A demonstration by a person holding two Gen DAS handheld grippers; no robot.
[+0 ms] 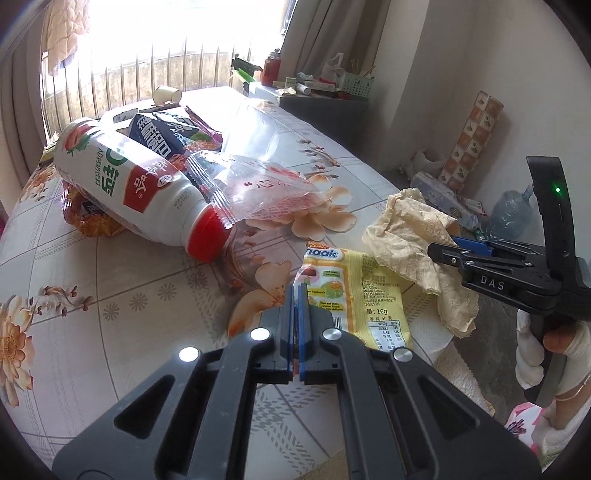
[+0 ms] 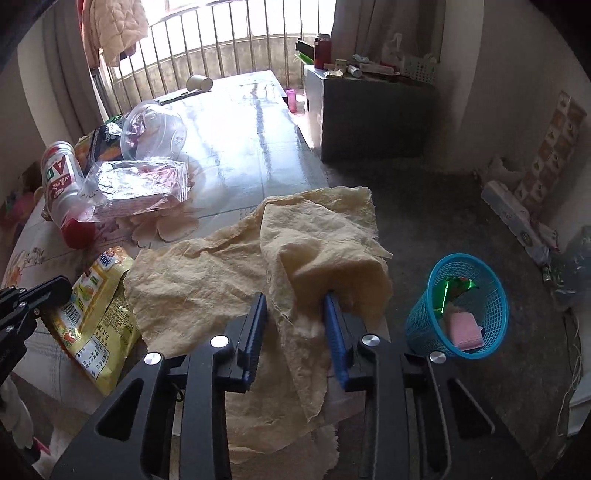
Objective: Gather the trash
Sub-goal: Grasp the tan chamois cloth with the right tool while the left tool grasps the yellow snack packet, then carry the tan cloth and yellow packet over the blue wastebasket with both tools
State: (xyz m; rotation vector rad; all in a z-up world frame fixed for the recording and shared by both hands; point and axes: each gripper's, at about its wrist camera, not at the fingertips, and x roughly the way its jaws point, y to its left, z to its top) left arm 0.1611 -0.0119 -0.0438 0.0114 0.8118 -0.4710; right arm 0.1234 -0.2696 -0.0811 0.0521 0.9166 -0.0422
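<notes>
The left tongs (image 1: 298, 291) were pinching the yellow snack wrapper (image 1: 364, 291). The right tongs (image 2: 295, 299) stood spread around the crumpled paper (image 2: 236, 273), so it could easily slip off the table (image 2: 236, 147) edge, missing the blue basket (image 2: 458, 306) to their right.

Two wrist-mounted fisheye views, both angled down over one worktop (image 1: 110, 332).

Left wrist view: sits behind the left tongs (image 1: 297, 291), close above the near end of the worktop, facing along it toward the barred window (image 1: 129, 55); the right tongs (image 1: 443, 251) enter from the right edge. Right wrist view: sits behind the right tongs (image 2: 295, 306), at the worktop's near corner, facing the same window (image 2: 229, 29) but turned more to the floor (image 2: 443, 206) and the blue basket (image 2: 424, 314); the left tongs (image 2: 55, 288) enter at the left edge. Shared ground: yellow snack packet (image 1: 354, 288) (image 2: 92, 317), crumpled tan paper (image 1: 413, 236) (image 2: 207, 277), white bottle (image 1: 129, 184) (image 2: 61, 184), paper cup (image 1: 168, 94) (image 2: 199, 83), side cabinet (image 1: 325, 103) (image 2: 376, 118).
</notes>
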